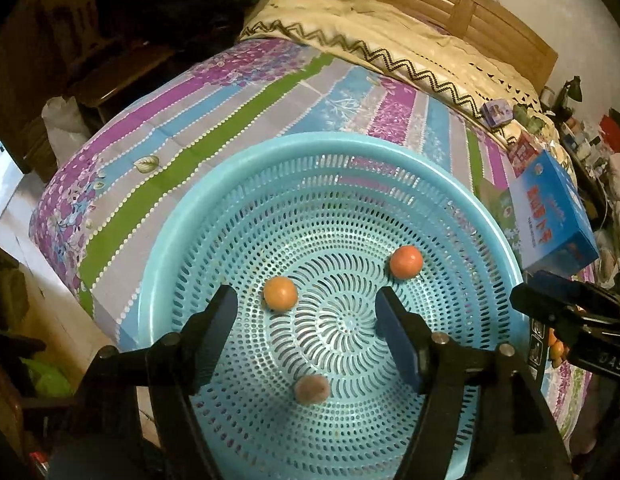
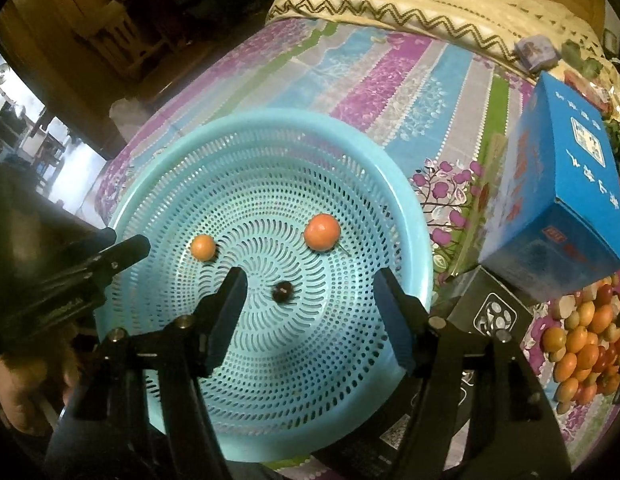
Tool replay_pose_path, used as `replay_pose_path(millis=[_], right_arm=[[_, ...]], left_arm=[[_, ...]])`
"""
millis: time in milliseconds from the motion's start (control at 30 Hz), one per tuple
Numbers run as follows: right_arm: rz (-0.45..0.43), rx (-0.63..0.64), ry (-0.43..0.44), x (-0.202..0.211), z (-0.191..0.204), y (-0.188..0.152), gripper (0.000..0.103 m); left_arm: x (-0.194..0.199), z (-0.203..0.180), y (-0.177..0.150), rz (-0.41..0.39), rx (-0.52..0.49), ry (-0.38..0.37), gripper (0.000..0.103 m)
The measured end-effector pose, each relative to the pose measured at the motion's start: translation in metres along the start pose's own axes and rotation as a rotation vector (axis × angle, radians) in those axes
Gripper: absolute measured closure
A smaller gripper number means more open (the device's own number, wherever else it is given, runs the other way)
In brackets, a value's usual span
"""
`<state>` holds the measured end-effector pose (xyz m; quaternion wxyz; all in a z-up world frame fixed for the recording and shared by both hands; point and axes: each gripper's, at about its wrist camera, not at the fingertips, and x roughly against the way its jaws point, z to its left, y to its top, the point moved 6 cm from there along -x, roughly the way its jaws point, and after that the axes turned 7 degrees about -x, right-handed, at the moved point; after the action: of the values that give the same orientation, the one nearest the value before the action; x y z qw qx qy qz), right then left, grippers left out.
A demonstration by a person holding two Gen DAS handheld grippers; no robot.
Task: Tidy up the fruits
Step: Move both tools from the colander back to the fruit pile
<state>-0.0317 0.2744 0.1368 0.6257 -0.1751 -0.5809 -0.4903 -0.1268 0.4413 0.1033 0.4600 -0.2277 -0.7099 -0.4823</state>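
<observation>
Left wrist view looked down into a blue basket (image 1: 198,200) on the bed (image 1: 170,128), three fruits lying loose on its perforated floor. Left gripper (image 1: 306,322) hung over the near half, jaws apart, nothing between the pads. Small orange fruit (image 1: 280,293) sat just beyond the left finger (image 1: 218,320), apart from it; redder fruit (image 1: 406,262) lay toward the far right of the floor; a dull brownish fruit (image 1: 312,389), blurred, lay nearest the camera between the fingers but untouched.

Right wrist view showed the same basket (image 2: 150,184) from the other side. Right gripper (image 2: 310,292) also stood open and empty, tilted steeply down over the middle. Dark fruit (image 2: 282,292) lay between its fingers, closer to the left one, clear of both pads. More fruit (image 2: 581,344) piled on the bed by the near right edge, behind a black box (image 2: 489,312) and below a blue carton (image 2: 557,200).

Judged as a drop just finished, next pick still to come. Best done by lifting both grippers straight up and clear of the rim before swinging toward the pile, jaws kept wide. Round fruit likely to roll on the curved floor, so no nudging with the fingertips on the way out. For the next pick, one fruit at the pile's edge squared between the pads, closed gently to avoid bruising.

Both hands held steeply downward, side by side over the basket; a bare hand (image 2: 26,392) visible at lower left, on the left gripper's handle.
</observation>
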Motion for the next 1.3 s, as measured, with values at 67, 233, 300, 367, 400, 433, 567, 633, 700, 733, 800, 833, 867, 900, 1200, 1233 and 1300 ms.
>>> replay_pose_path(millis=[67,233,300,367,400,433,567,633,700,733,800,833,867,900,1200,1233,1300], right_arm=[[-0.002,-0.001,0.005,0.0,0.0,0.0,0.036],[-0.011,-0.001,0.016,0.002,-0.001,0.0,0.036],[-0.045,0.003,0.032,0.009,-0.001,0.001,0.036],[-0.167,0.04,0.035,0.033,0.004,0.001,0.036],[-0.248,0.077,0.021,0.05,0.008,-0.001,0.037],[-0.321,0.112,0.001,0.066,0.01,-0.005,0.037],[-0.631,0.212,-0.089,0.137,0.004,-0.043,0.005],[-0.783,0.211,-0.129,0.171,-0.015,-0.076,0.0],[-0.829,0.174,-0.171,0.19,-0.042,-0.11,0.0],[-0.819,0.152,-0.179,0.192,-0.057,-0.125,0.0],[-0.779,0.09,-0.217,0.191,-0.09,-0.148,0.0],[-0.745,0.032,-0.239,0.187,-0.116,-0.163,0.0],[-0.693,-0.025,-0.244,0.181,-0.141,-0.175,0.0],[-0.639,-0.075,-0.251,0.174,-0.163,-0.183,0.0],[-0.352,-0.453,-0.187,0.108,-0.344,-0.217,0.054],[-0.344,-0.497,-0.154,0.097,-0.358,-0.213,0.054],[-0.316,-0.561,-0.089,0.078,-0.374,-0.203,0.054]], left_arm=[[0.0,-0.002,0.001,0.0,-0.004,0.002,0.03],[-0.002,-0.004,0.002,0.001,-0.006,0.01,0.03],[-0.001,-0.006,0.002,-0.008,0.002,0.009,0.03],[0.007,-0.004,0.004,-0.077,0.039,-0.027,0.03],[0.014,-0.004,0.006,-0.126,0.053,-0.03,0.03],[0.022,-0.005,0.007,-0.176,0.056,-0.016,0.03],[0.073,-0.03,0.005,-0.417,0.022,0.099,0.029],[0.096,-0.05,0.001,-0.502,0.008,0.111,0.021],[0.118,-0.086,-0.001,-0.579,-0.05,0.013,0.015],[0.126,-0.108,-0.005,-0.599,-0.089,-0.044,0.012],[0.136,-0.15,-0.013,-0.626,-0.183,-0.121,0.002],[0.138,-0.17,-0.019,-0.633,-0.227,-0.153,0.001],[0.137,-0.199,-0.028,-0.623,-0.293,-0.203,0.0],[0.132,-0.223,-0.036,-0.598,-0.345,-0.244,0.0],[0.022,-0.368,-0.127,-0.137,-0.548,-0.471,0.001],[0.013,-0.373,-0.133,-0.098,-0.539,-0.487,0.001],[-0.002,-0.386,-0.147,-0.04,-0.519,-0.5,0.001]])
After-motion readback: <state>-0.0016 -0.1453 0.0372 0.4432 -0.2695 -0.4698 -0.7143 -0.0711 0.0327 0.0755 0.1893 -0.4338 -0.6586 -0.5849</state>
